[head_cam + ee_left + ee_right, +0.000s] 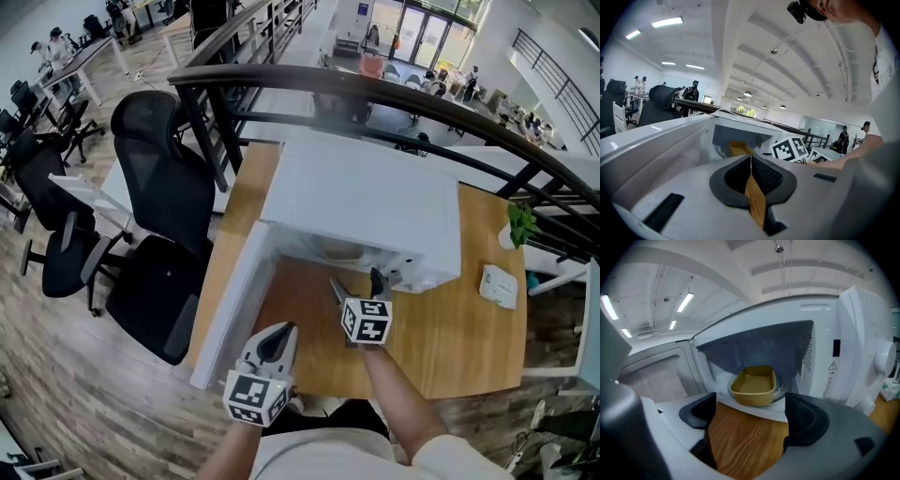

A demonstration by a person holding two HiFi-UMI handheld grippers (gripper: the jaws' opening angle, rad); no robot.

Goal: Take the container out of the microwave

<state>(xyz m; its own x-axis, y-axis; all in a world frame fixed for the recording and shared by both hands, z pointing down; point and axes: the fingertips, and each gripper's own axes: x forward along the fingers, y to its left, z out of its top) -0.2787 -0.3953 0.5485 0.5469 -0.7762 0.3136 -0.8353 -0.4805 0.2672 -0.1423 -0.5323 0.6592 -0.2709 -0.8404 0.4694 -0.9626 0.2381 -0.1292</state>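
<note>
Wooden table [469, 309] bears microwave [366, 197]; container [753, 386] inside, just beyond empty right gripper [751, 416], jaws wide.

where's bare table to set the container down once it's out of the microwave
Widest bare wood: front right of the table, bordered by the microwave, the white packet and the near edge. Crowded: the patch before the opening, hemmed by the open door, left gripper and right gripper.

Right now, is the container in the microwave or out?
In. The yellow container sits inside the open microwave, ahead of the open right gripper.
</note>
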